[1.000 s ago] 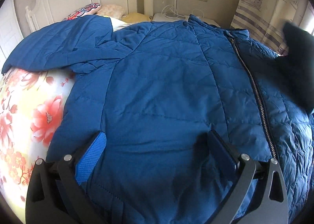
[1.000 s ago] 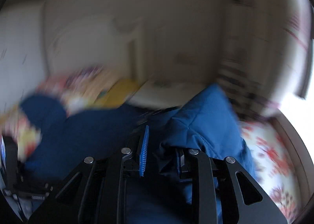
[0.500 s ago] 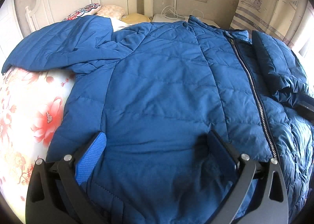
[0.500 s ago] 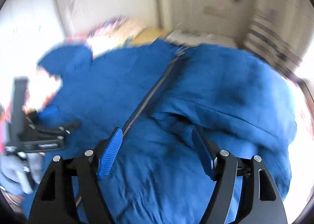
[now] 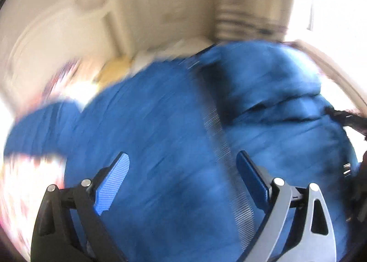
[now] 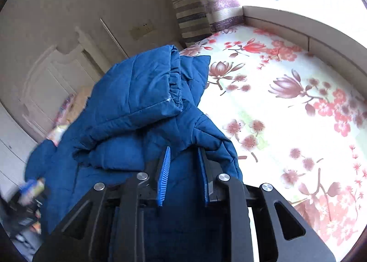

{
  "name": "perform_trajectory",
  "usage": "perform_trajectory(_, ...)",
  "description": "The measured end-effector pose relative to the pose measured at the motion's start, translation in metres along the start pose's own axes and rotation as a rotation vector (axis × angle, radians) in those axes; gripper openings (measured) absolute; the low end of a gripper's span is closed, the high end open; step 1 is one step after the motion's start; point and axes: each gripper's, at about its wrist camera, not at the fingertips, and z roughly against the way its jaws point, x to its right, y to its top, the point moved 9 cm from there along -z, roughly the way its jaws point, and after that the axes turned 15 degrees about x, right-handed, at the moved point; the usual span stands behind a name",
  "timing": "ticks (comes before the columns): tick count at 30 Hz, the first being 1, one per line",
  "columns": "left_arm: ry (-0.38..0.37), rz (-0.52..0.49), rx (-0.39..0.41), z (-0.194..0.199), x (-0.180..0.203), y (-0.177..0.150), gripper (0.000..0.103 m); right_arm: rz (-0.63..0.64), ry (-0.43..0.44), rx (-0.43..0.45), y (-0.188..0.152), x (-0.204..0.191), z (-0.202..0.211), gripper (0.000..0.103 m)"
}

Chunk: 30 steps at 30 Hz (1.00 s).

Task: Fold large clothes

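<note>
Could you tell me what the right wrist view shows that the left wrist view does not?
Only the right wrist view shows the right gripper closed on the jacket's side edge, the sleeve cuff folded over, and the floral bedsheet sharply. Only the left wrist view, though blurred, shows the left gripper open above the jacket and the zipper. Both show the blue jacket.

No readable text, label or number shows anywhere.
</note>
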Motion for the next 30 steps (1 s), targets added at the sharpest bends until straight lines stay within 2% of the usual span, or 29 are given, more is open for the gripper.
perform_trajectory(3, -0.077, -0.15, 0.062, -0.017, 0.064, 0.039, 0.094, 0.051, -0.03, 0.009, -0.004, -0.01, -0.002, 0.022)
perform_trajectory(5, -0.126, -0.265, 0.061, -0.039, 0.106, 0.05, 0.094, 0.035, -0.028, 0.011, -0.004, -0.009, -0.001, 0.02)
perform_trajectory(8, -0.126, -0.393, 0.048, -0.067, 0.139, 0.051, 0.094, -0.011, -0.011, 0.013, -0.004, -0.005, 0.0, 0.018)
perform_trajectory(10, -0.105, -0.427, 0.038, -0.086, 0.146, 0.049, 0.094, -0.015, -0.009, 0.011, -0.003, -0.005, -0.01, 0.018)
perform_trajectory(12, -0.111, -0.412, 0.034, -0.098, 0.144, 0.049, 0.072, -0.015, -0.007, 0.012, -0.003, -0.007, -0.009, 0.019)
perform_trajectory(13, -0.17, -0.358, 0.014, -0.101, 0.143, 0.048, 0.038, -0.016, -0.005, 0.012, -0.003, -0.008, -0.01, 0.019)
perform_trajectory(14, -0.195, -0.3, 0.007, -0.101, 0.137, 0.05, 0.025, -0.017, -0.005, 0.013, -0.002, -0.01, -0.012, 0.019)
perform_trajectory(16, -0.24, -0.093, 0.058, -0.083, 0.12, 0.06, 0.017, -0.019, -0.004, 0.013, -0.003, -0.011, -0.011, 0.019)
perform_trajectory(17, -0.267, 0.024, 0.071, -0.077, 0.105, 0.065, 0.016, -0.021, -0.002, 0.013, -0.003, -0.01, -0.011, 0.019)
perform_trajectory(19, -0.369, 0.379, 0.086, -0.065, 0.058, 0.066, 0.016, -0.024, 0.002, 0.013, -0.003, -0.01, -0.011, 0.019)
perform_trajectory(20, -0.424, 0.594, 0.085, -0.062, 0.027, 0.058, 0.016, -0.025, 0.003, 0.014, -0.003, -0.011, -0.011, 0.02)
perform_trajectory(22, -0.475, 0.846, 0.062, -0.061, -0.013, 0.032, 0.018, -0.028, 0.006, 0.013, -0.004, -0.011, -0.011, 0.02)
perform_trajectory(24, -0.498, 1.056, 0.001, -0.066, -0.046, -0.006, 0.022, -0.029, 0.01, 0.012, -0.004, -0.011, -0.012, 0.021)
perform_trajectory(25, -0.486, 1.092, -0.022, -0.067, -0.055, -0.02, 0.029, -0.03, 0.012, 0.011, -0.004, -0.011, -0.012, 0.021)
perform_trajectory(27, -0.411, 1.075, -0.046, -0.062, -0.072, -0.046, 0.044, -0.032, 0.015, 0.01, -0.004, -0.011, -0.012, 0.021)
perform_trajectory(28, -0.376, 1.055, -0.047, -0.058, -0.076, -0.053, 0.061, -0.034, 0.016, 0.01, -0.004, -0.011, -0.013, 0.021)
perform_trajectory(30, -0.379, 1.024, -0.019, -0.05, -0.078, -0.054, 0.065, -0.033, 0.015, 0.01, -0.004, -0.011, -0.013, 0.021)
